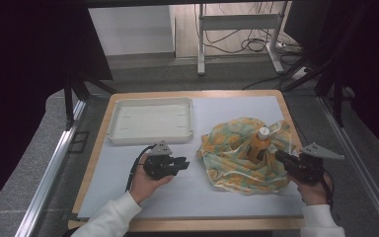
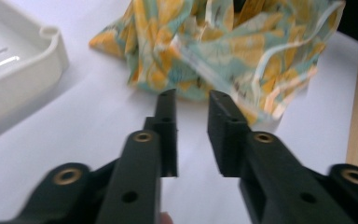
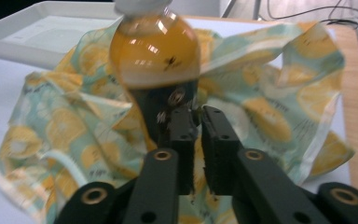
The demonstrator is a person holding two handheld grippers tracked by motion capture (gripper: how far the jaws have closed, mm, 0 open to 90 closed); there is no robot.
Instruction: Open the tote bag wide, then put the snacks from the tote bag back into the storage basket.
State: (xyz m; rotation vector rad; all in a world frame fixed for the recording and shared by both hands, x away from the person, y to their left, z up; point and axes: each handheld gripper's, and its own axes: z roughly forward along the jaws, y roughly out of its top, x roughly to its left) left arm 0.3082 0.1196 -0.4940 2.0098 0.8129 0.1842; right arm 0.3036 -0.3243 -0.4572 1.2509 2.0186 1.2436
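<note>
Cloth (image 1: 237, 158) bunched round the bottle (image 1: 259, 145); left gripper (image 2: 193, 100) slightly apart, empty, right gripper (image 3: 196, 116) barely parted, nothing clamped. Best pinch one hem only, keeping the bottle upright.

A lab: dark curtains (image 1: 24, 74), metal frame legs (image 1: 201, 44) and loose floor cables (image 1: 256, 44).
</note>
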